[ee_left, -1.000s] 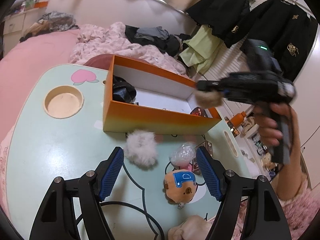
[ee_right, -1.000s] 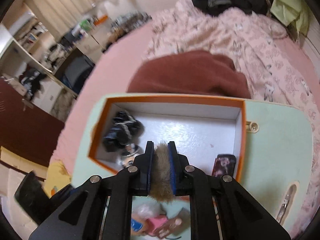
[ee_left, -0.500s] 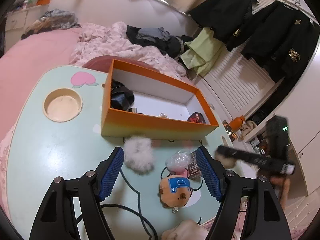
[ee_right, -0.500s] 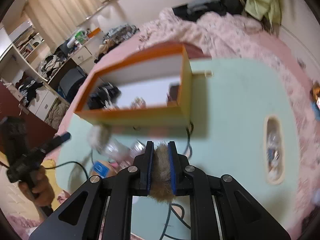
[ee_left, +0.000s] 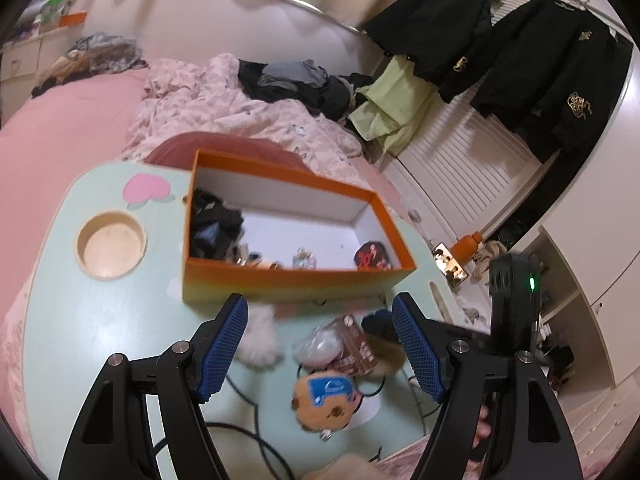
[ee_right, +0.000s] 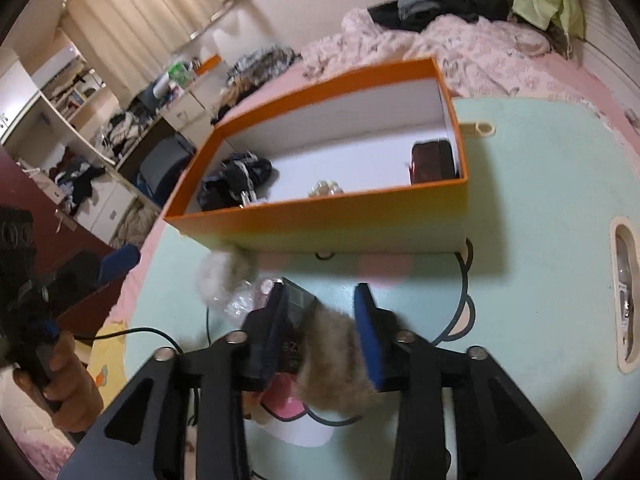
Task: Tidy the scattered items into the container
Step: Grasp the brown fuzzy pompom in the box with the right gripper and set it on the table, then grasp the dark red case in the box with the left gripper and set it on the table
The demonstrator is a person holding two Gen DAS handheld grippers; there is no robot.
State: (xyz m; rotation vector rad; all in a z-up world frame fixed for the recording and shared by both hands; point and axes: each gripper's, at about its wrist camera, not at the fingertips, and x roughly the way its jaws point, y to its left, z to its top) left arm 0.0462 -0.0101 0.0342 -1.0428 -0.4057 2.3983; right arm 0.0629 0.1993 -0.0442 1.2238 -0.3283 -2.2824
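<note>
The right gripper (ee_right: 324, 330) had just been opening, its jaws spread around the brown fur pompom (ee_right: 334, 364); it should have been released inside the orange box (ee_right: 336, 224). The left gripper (ee_left: 320, 344) was held with jaws spread, empty.

Black gripper (ee_left: 320, 352), blue ribbed fingers (ee_left: 224, 344)

Warm indoor light, motion blur, fisheye-warped edges.

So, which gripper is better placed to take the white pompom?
Left gripper: open and empty, the white pompom just ahead. The right gripper's jaws have just been opening around the brown furry ball.
</note>
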